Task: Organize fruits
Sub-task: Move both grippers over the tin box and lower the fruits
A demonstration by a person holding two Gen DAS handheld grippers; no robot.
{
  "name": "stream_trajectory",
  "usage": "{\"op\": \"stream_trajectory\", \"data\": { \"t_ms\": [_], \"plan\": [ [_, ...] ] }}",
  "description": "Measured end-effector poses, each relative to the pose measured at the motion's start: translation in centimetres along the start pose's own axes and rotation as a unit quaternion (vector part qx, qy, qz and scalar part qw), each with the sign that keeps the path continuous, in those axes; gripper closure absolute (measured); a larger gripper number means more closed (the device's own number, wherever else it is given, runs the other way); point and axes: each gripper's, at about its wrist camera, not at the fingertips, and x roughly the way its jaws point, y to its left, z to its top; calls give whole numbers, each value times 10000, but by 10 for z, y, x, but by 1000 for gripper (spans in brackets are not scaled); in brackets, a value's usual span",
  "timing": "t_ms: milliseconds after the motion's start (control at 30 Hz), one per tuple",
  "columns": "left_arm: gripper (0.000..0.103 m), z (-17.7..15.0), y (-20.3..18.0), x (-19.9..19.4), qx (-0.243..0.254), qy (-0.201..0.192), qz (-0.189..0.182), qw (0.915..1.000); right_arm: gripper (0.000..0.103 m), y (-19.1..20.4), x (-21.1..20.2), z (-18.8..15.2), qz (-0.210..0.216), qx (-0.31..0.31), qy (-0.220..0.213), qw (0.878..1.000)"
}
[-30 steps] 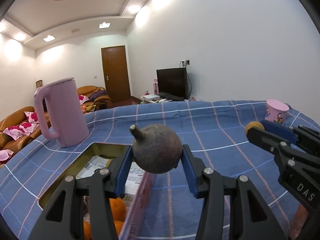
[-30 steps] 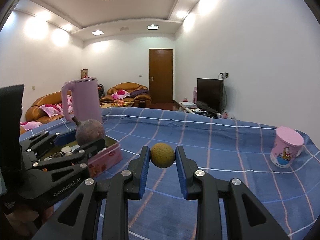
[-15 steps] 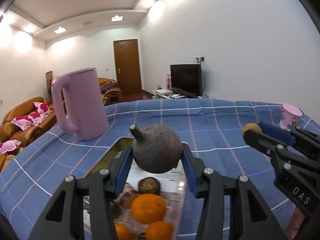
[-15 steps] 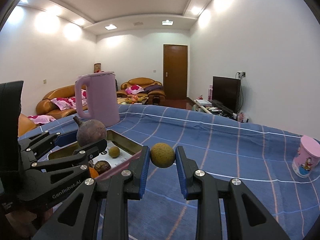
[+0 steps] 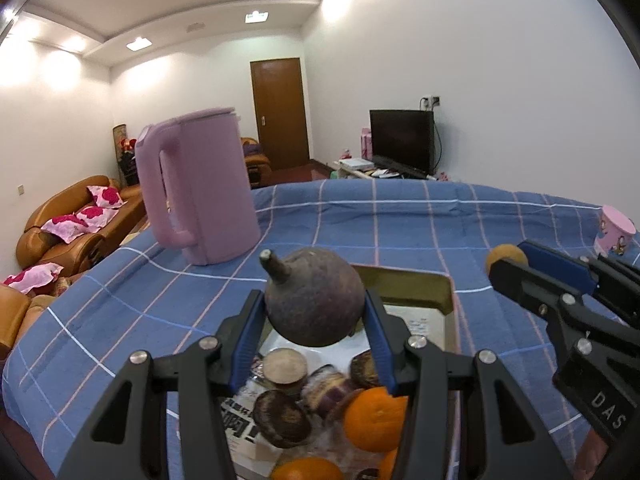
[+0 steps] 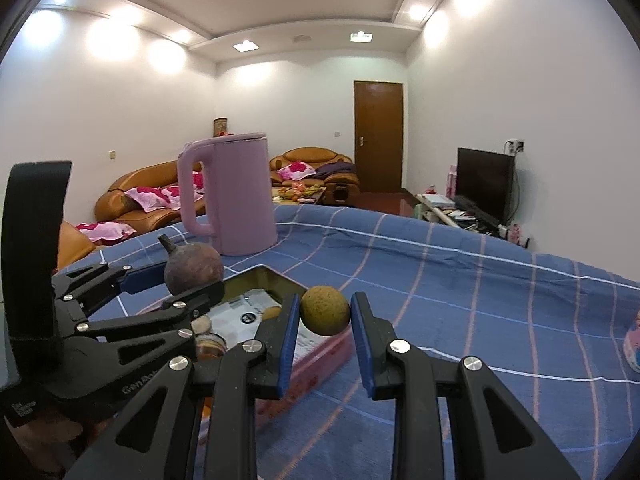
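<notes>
Two tools, each closed on one fruit. The left tool [image 5: 316,312] stands partly open to the width of a dark purple-brown mangosteen [image 5: 314,298], blue pads pressed on both flanks; skin matte and rough, round body, short woody stem at 11 o'clock. The right tool [image 6: 325,318] is nearly closed, pinching a small tan longan [image 6: 325,310], round with a dull, grainy skin.

Largest to smallest:
- Tabletop [image 5: 400,224] under a blue cloth with a white and pink check, slightly wrinkled.
- Pink kettle [image 5: 200,188], smooth plastic, tall and tapered, handle facing the camera, at 11 o'clock from the mangosteen.
- Tray [image 5: 440,288], rectangular, brass-coloured metal rim, printed paper lining. It lies directly below the left tool; in the right wrist view it sits at 9 o'clock of the longan.
- Oranges [image 5: 374,418], glossy and pebbled, at the near end of the tray, beside dark mangosteens [image 5: 282,418].
- Pink cup [image 5: 616,230], cylindrical, cartoon print, at 3 o'clock near the tabletop's edge.

Change from one second ago: both grips are unchanged. The left view then showed the tray off at 7 o'clock with the kettle well to the left; now the tray fills the space under the tool and its fruit is in plain view. The kettle looms larger in both views.
</notes>
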Motion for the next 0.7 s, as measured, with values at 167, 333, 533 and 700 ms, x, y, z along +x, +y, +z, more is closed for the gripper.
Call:
{"op": "stream_trajectory", "data": {
  "t_ms": [167, 333, 533, 700],
  "plan": [
    [52, 0, 7, 11, 33, 226, 77, 9997, 75, 12, 18, 2, 146, -50, 173, 9997],
    [52, -3, 15, 24, 22, 497, 102, 9987, 75, 20, 37, 0, 253, -50, 456, 9986],
    [52, -5, 16, 34, 73, 705, 96, 9974, 75, 23, 48, -4, 311, -60, 650, 9974],
    [52, -8, 16, 40, 115, 864, 78, 9962, 75, 21, 55, -4, 391, 18, 800, 9960]
  ]
}}
